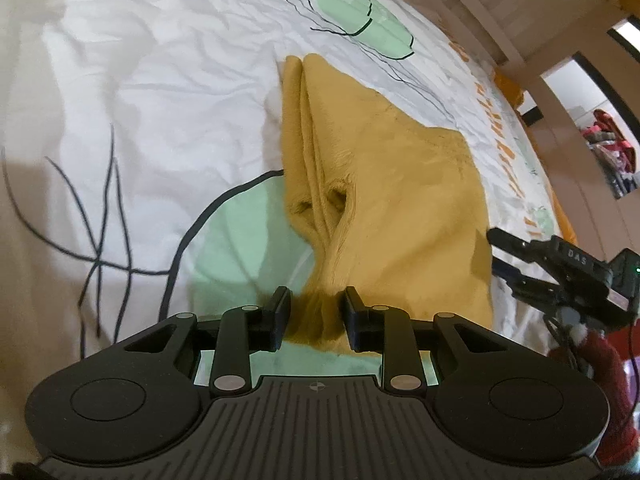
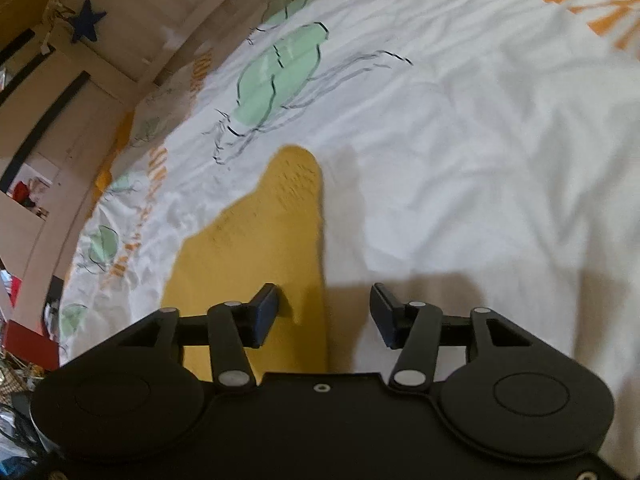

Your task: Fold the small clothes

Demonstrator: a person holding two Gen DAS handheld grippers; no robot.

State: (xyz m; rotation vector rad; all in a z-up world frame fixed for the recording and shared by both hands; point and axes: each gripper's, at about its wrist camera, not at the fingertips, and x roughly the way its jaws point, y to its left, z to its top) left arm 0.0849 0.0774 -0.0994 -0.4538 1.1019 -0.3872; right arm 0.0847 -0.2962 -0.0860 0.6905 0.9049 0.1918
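Both our grippers stand spread, left gripper (image 1: pixel 313 314) loosely straddling the mustard garment (image 1: pixel 384 184), right gripper (image 2: pixel 323 316) empty, so its loose folds (image 1: pixel 316 152) may spring apart.

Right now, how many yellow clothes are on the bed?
1. The yellow cloth lies folded on the white sheet, just ahead of the left hand-held gripper and under the right hand-held gripper. More may lie outside both views.
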